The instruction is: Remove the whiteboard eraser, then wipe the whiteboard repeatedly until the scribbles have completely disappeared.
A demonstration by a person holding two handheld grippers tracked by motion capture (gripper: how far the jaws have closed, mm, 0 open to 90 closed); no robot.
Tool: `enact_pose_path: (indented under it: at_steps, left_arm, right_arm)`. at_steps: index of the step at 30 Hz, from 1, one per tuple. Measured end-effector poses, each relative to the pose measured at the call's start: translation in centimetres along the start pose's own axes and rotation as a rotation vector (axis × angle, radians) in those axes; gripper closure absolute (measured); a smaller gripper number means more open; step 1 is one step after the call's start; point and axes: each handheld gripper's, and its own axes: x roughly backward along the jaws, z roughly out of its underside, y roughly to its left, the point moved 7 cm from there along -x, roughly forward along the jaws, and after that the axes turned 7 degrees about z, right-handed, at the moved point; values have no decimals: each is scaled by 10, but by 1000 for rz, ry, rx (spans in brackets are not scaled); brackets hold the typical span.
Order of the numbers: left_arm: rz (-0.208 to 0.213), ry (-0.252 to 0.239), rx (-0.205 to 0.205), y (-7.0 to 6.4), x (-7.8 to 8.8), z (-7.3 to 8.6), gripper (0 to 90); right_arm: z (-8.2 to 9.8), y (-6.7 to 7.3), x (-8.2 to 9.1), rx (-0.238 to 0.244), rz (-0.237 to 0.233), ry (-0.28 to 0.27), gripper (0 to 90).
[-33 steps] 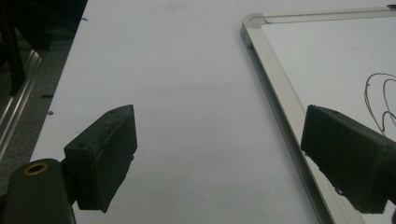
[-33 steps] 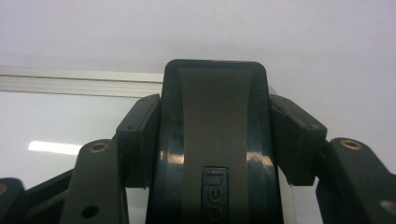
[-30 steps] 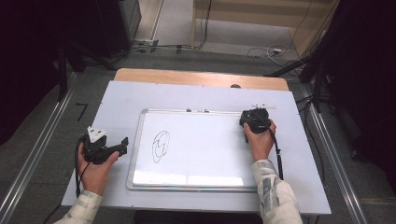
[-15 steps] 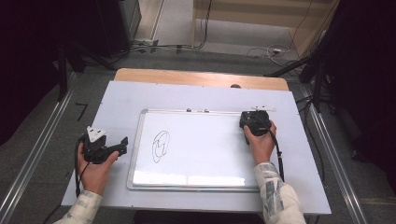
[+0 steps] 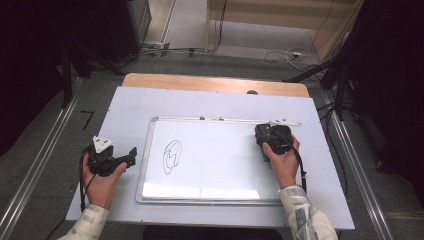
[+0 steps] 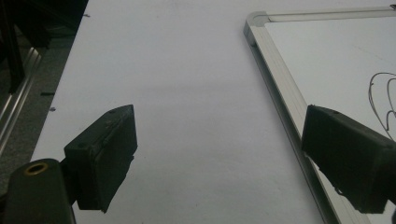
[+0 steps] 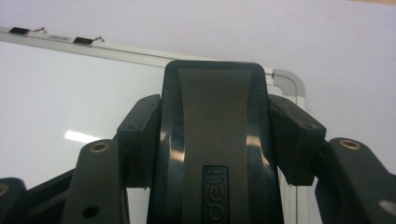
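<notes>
- My left gripper [image 5: 131,152] rests on the pale grey worktop [image 5: 125,110] at the left, just beside the left edge of the whiteboard; in the left gripper view its 2 black jaws stand spread wide [image 6: 219,154] with nothing but bare worktop between them.
- My left hand [image 5: 102,182] holds that gripper from below, its jaws pointing right toward the board.
- The white rectangular whiteboard with a silver metal frame [image 5: 145,165] lies flat on the middle of the worktop; its rounded top-left corner [image 6: 254,18] shows in the left gripper view.
- A looped black marker scribble [image 5: 171,156] sits on the left part of the board, well apart from both grippers; part of it [image 6: 383,100] shows just past my left gripper's right-hand jaw.
- 2 small black clips [image 7: 83,41] sit on the board's far frame rail.
- My right gripper [image 5: 270,135] is over the board's right part, near its top-right corner [image 7: 287,81].
- That gripper is pinching a black plastic whiteboard eraser with a curved back and a small brand label [image 7: 212,140]: both jaws press on its 2 long sides, and the eraser points away from me toward the far rail.
- My right hand [image 5: 282,162] grips the tool from behind, the sleeve coming in from the bottom right.
</notes>
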Motion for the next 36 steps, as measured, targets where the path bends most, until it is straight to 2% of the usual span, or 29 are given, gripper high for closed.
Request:
enact_pose_path:
  at_steps: [12,36]
  left_arm:
    - [-9,-1,-10,-4,-2,-1,113]
    - [-7,4,-13,-2,-2,-1,113]
  right_arm:
    - [3,8,18,9,-47,-29,383]
    - [1,42,18,56,-110,-24,383]
